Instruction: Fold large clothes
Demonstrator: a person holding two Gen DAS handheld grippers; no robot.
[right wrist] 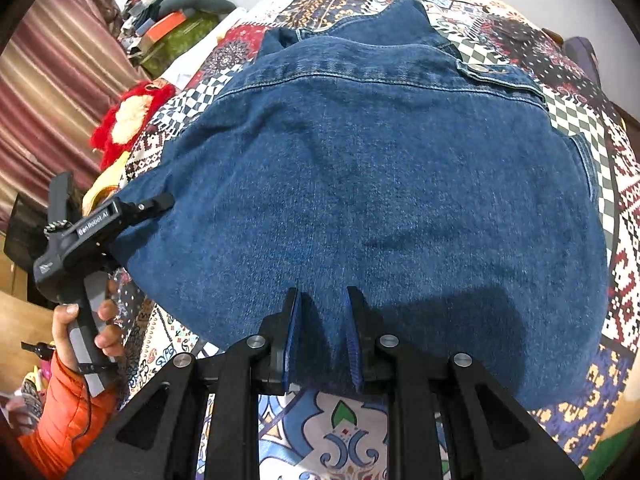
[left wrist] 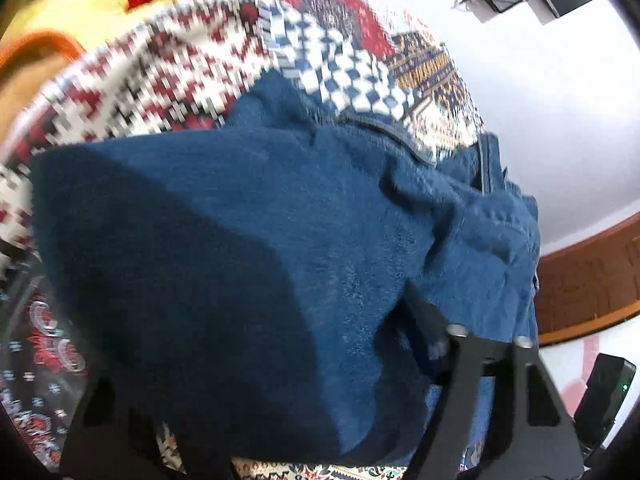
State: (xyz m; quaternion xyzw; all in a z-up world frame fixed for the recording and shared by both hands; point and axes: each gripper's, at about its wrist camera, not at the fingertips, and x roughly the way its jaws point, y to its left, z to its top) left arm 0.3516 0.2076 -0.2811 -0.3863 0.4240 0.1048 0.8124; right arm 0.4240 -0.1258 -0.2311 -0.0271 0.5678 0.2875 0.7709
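Nearest to me, my right claw (right wrist: 322, 336) is pinched almost closed on the near hem of the denim jacket (right wrist: 360, 184), a ridge of the thick blue cloth bunched up between its two blue-padded fingers (right wrist: 294, 340). Under the hem I see the patchwork bedspread (right wrist: 344, 432), a smooth printed cotton with blue scrolls and a green leaf shape on white.

The jacket lies spread on the bed, back panel up, a broad rounded slab of mid-blue denim with a faint grainy weave and orange-tan stitching along the yoke seam. Its collar sits at the far end and a buttoned flap shows at the far right.

At the left edge of the jacket my left claw (right wrist: 158, 202) reaches in, a matte black tool gripped by a hand (right wrist: 86, 328) with an orange quilted sleeve (right wrist: 64, 416). From its own camera the denim fills the space between the two black fingers (left wrist: 424, 320), which stand partly apart; I cannot tell whether the pads press on the cloth.

Farther off, the bedspread turns to blue-and-white checks and red-and-white diamond patterns. A fluffy red and cream soft toy (right wrist: 128, 120) lies at the far left, beside a maroon striped curtain (right wrist: 52, 92).
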